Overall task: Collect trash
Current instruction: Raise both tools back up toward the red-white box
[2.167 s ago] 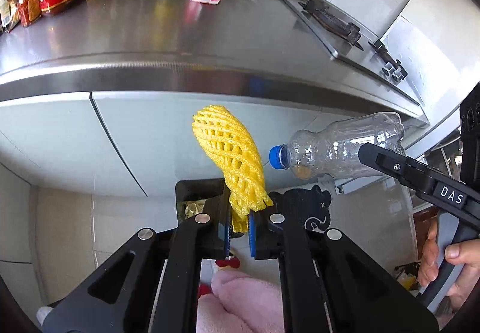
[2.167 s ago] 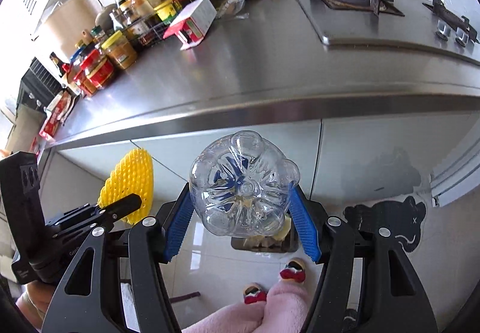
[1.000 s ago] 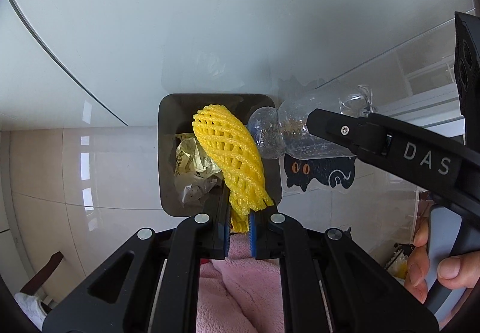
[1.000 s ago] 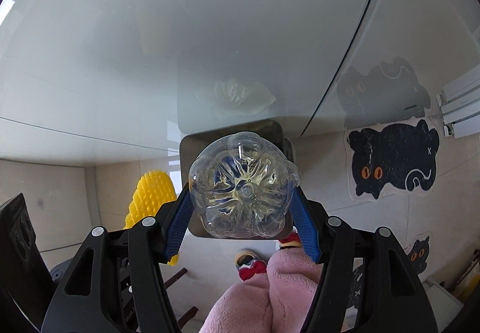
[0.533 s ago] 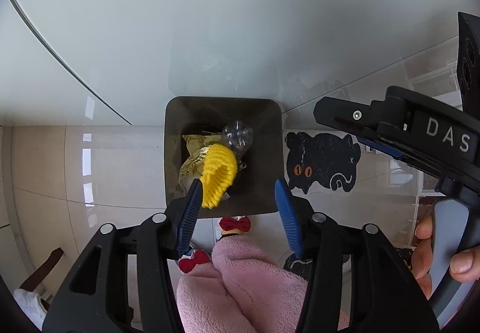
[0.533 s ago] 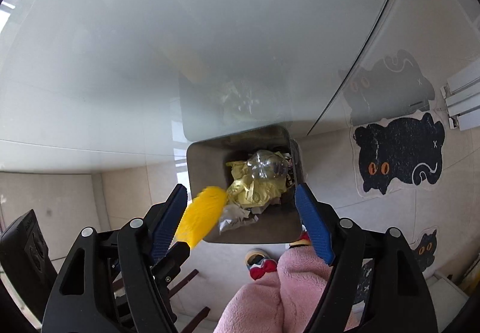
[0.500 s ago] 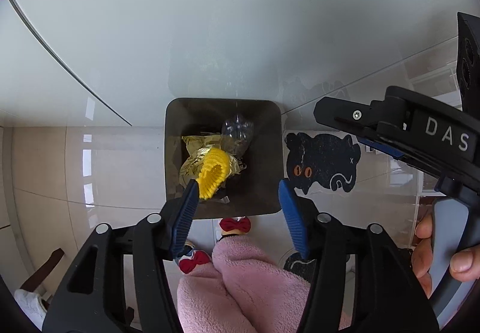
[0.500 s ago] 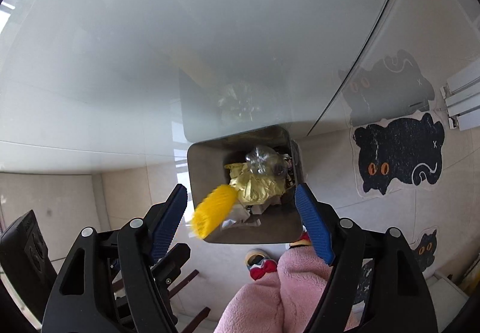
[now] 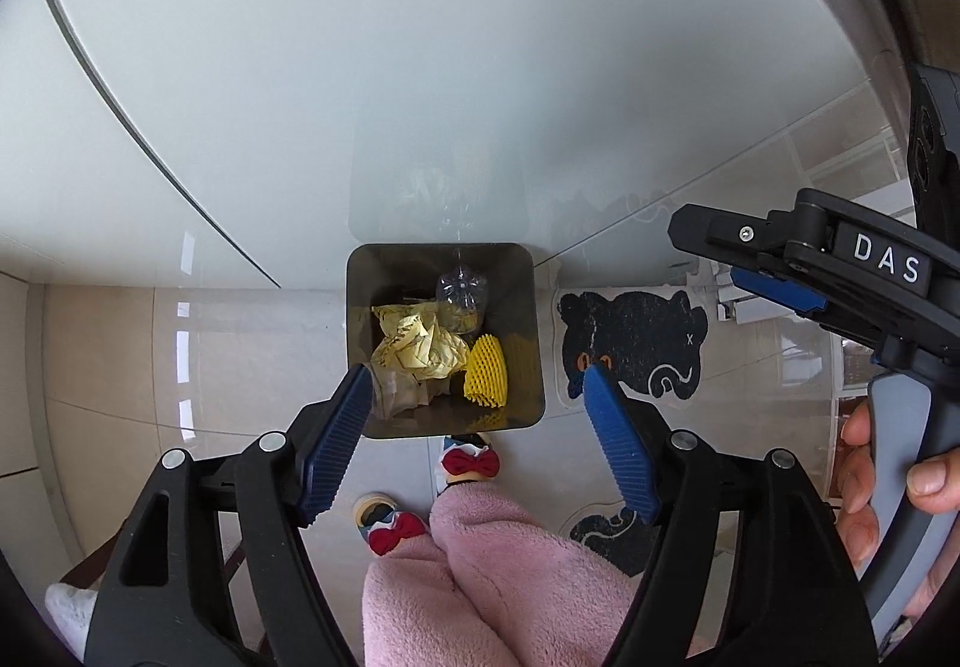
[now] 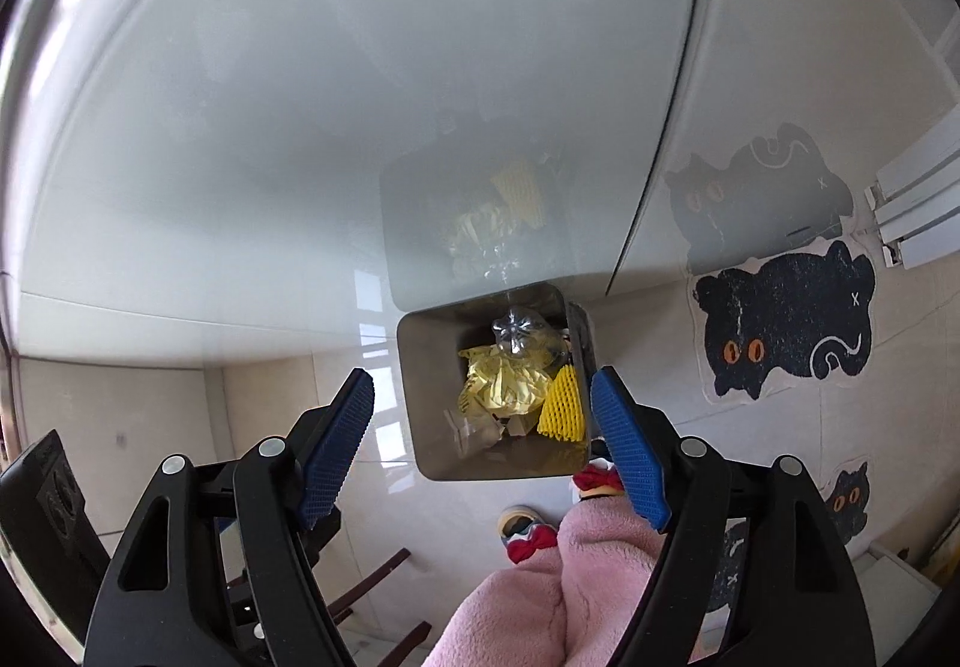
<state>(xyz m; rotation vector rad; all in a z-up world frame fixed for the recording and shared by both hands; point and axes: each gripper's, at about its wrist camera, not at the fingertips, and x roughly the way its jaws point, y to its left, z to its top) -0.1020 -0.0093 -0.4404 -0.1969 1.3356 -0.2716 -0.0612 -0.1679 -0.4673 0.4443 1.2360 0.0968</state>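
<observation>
Left gripper (image 9: pixel 474 385): jaws wide, having just been opening; nothing between them. Right gripper (image 10: pixel 483 394): jaws wide, likewise empty.

Trash bin (image 9: pixel 534 337), dark, square-mouthed, stands on the tiled floor against the white cabinet front, below and just beyond both sets of jaws. All trash lies inside it, clear of the pads:
- Yellow foam net (image 9: pixel 487 379): bright yellow mesh sleeve, diamond-lattice texture, leaning against the bin wall on the side of the left gripper's right jaw; its colour reflects on that wall.
- Clear plastic bottle (image 9: pixel 461 287): base up, petal-moulded bottom showing, at the far side of the bin beyond the jaws.
- Crumpled yellow paper (image 9: pixel 420 346): pale, heavily creased, mid-bin between the bottle and the near rim.

Black cat mat (image 9: pixel 636 343) lies on the floor beside the bin, past the left gripper's right jaw.
</observation>
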